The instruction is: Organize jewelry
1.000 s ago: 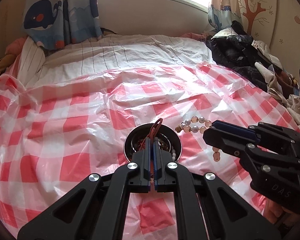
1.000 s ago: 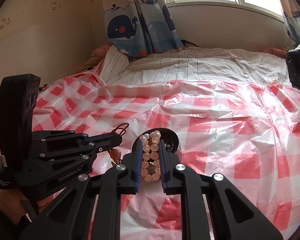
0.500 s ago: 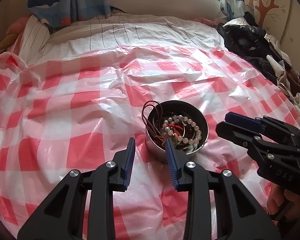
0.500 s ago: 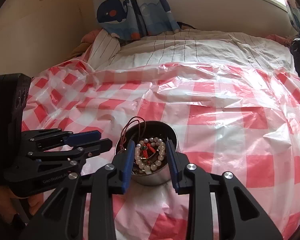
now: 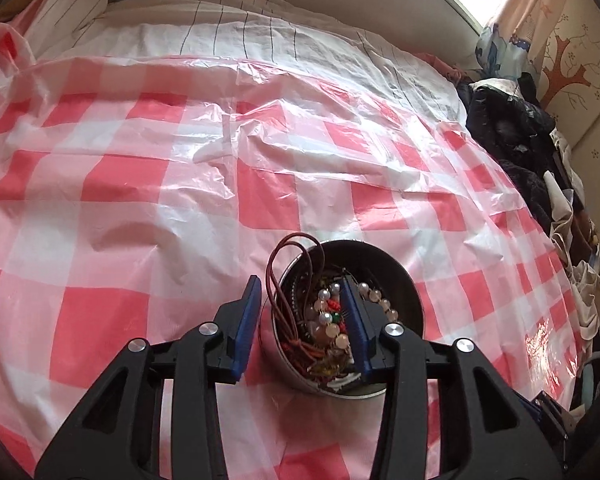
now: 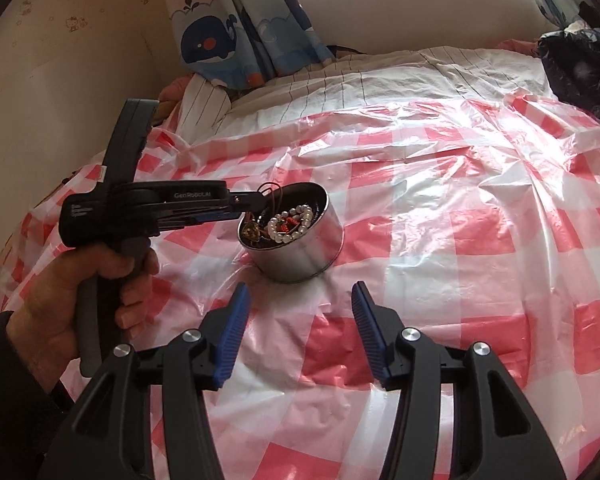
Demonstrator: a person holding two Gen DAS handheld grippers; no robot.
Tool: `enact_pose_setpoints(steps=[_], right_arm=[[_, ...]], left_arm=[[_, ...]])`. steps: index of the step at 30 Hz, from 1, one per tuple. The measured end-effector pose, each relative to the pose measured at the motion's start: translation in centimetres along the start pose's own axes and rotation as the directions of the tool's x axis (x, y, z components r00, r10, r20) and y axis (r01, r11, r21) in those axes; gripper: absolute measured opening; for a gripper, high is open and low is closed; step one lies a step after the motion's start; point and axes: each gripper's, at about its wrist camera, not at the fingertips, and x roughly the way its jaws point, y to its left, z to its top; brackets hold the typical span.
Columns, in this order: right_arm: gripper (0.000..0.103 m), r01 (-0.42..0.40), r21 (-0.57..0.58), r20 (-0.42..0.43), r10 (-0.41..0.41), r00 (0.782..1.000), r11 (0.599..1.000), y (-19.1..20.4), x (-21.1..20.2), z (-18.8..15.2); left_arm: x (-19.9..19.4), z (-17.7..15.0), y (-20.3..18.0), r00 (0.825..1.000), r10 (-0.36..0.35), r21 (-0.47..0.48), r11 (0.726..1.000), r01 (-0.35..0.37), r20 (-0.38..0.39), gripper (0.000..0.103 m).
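Observation:
A round metal tin (image 5: 400,284) (image 6: 300,256) stands on the checked sheet. It holds a pearl bracelet (image 6: 296,220) (image 5: 376,296), other bead pieces and a red cord (image 5: 284,280) that loops over its left rim. My left gripper (image 5: 300,280) (image 6: 254,206) hangs open over the tin's left side. One finger is outside the wall and the other is among the beads, and neither pad presses on anything. My right gripper (image 6: 300,286) is short of the tin, its jaws opening with nothing between them.
A red-and-white checked plastic sheet (image 6: 440,240) covers the bed, with striped white bedding (image 6: 420,76) behind it. Dark clothes (image 5: 512,132) are piled along the right side. A wall (image 6: 60,80) and a whale curtain (image 6: 236,28) stand at the left. A hand (image 6: 80,292) holds the left gripper.
The left gripper let go of the red cord, opened and sank onto the tin's left side. The right gripper released the bead bracelet into the tin, opened wider and drew back.

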Motion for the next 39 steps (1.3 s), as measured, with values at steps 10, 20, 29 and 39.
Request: enact_pose_setpoints(steps=[10, 20, 29, 39], right_arm=[[0.054, -0.019, 0.003, 0.025, 0.019, 1.0, 1.0, 0.3, -0.6, 0.4], [0.055, 0.03, -0.025, -0.025, -0.031, 0.999, 0.999, 0.6, 0.4, -0.1], [0.059, 0.077, -0.076, -0.059, -0.081, 0.995, 0.994, 1.0, 1.3, -0.7], [0.066, 0.144, -0.121, -0.058, -0.151, 0.987, 0.982, 2.6, 1.3, -3.1]], left_arm=[[-1.0, 0.5, -2.4, 0.992, 0.092, 0.135, 0.986, -0.103, 0.085, 0.002], [1.4, -2.8, -5.5, 0.992, 0.053, 0.277, 0.961, -0.02, -0.113, 0.002], [-5.4, -4.5, -4.9, 0.978, 0.191, 0.319, 0.924, -0.209, 0.087, 0.054], [-11.5, -13.0, -2.8, 0.912, 0.371, 0.255, 0.877, -0.406, 0.175, 0.088]])
